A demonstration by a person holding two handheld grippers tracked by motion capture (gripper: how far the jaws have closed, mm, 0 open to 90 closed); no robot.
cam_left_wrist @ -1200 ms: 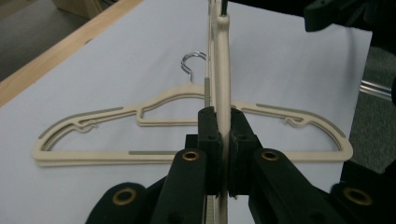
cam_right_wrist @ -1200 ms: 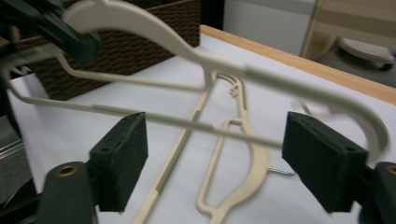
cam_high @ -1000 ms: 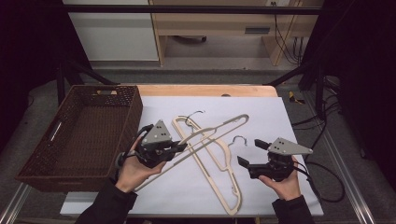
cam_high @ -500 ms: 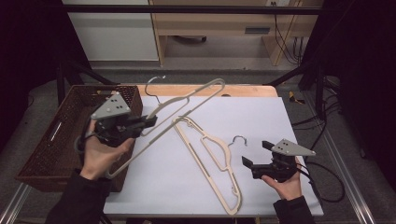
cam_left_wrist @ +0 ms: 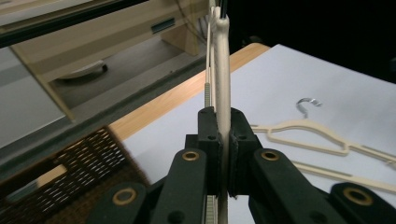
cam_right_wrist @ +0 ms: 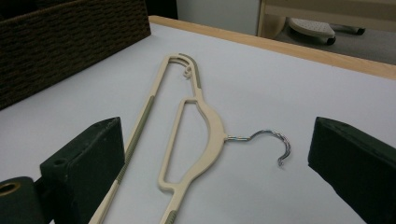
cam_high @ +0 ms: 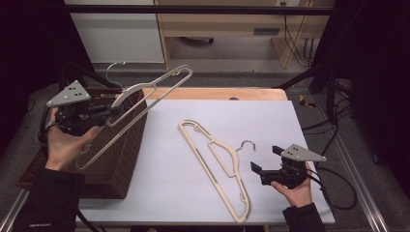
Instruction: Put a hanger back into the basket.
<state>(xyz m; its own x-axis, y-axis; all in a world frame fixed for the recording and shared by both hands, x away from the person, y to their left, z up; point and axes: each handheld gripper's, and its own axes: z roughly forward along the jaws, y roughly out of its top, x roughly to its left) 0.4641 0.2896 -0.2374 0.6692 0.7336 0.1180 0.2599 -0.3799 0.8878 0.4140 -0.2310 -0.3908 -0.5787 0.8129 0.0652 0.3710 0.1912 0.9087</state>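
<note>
While clamped tight in the left claw (cam_high: 115, 112), raised hanger (cam_high: 140, 104) slants above the wicker basket (cam_high: 123, 159) at the worktop's (cam_high: 309, 125) left edge. Long axis runs from low near the person's left hand (cam_high: 65, 145) up and away toward the far right, with the thin wire hook (cam_high: 113, 68) rising at the far end. Seen edge-on in the left gripper view (cam_left_wrist: 222, 70): a slim cream bar pinched between the black pads (cam_left_wrist: 208, 130), jaws nearly together on it.

Flat on the white worktop lies a second hanger (cam_high: 217, 162), long axis diagonal from the far left to the near right, its silvery hook (cam_high: 247, 145) curling out toward the right claw (cam_high: 265, 159). Same cream plastic, flat and cut through with slots, ribbed grey grip strips along the bar and shoulder (cam_right_wrist: 135, 130), a small notch near the tip.

Right claw stands wide, holding nothing, jaws just opened further, low over the near right of the worktop with hook and shoulder in front of the gap (cam_right_wrist: 215, 154).

Basket: dark brown weave, rectangular, open-topped.
</note>
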